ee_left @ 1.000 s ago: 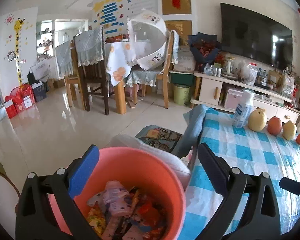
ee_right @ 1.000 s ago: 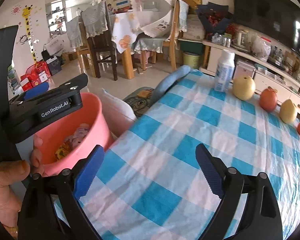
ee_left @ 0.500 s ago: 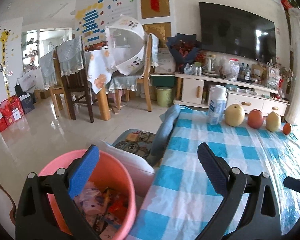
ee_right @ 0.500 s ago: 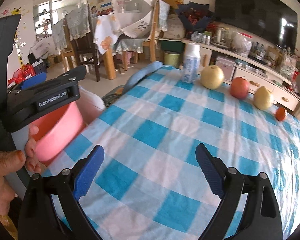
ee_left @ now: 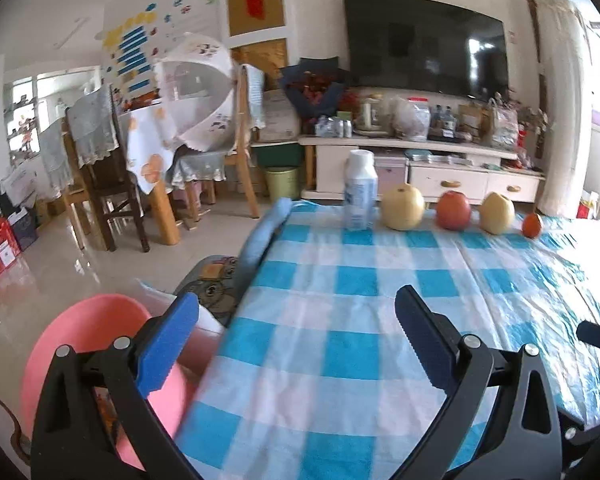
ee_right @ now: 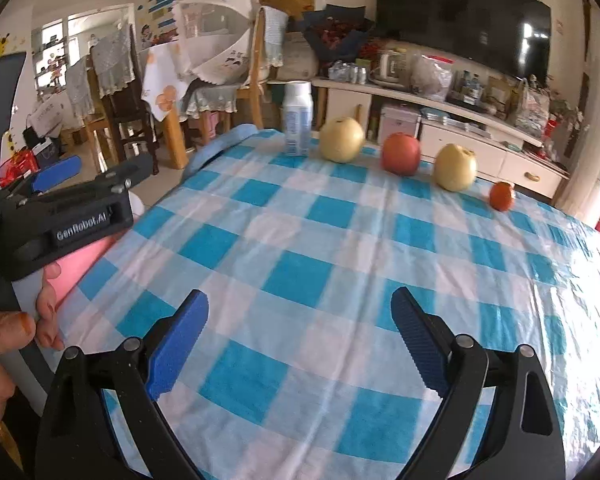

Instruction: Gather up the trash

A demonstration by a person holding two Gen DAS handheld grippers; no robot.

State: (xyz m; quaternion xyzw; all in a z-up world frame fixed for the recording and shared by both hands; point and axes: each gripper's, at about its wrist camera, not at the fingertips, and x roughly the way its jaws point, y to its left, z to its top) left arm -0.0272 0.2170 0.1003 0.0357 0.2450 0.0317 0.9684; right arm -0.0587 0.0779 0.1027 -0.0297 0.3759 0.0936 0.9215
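A thin, crinkly checked tablecloth [ee_right: 300, 240] (glossy at 3 o'clock), a smooth pink plastic bucket [ee_left: 88, 328], shiny floor tiles [ee_left: 60, 256], wooden chairs [ee_left: 112, 184].

Bucket [ee_left: 88, 344] left of table [ee_left: 352, 320]

The pink bucket [ee_left: 92, 332] stood upright low beside the near left edge of the blue and white checked table [ee_left: 360, 280], with a little colourful trash [ee_left: 104, 404] showing inside
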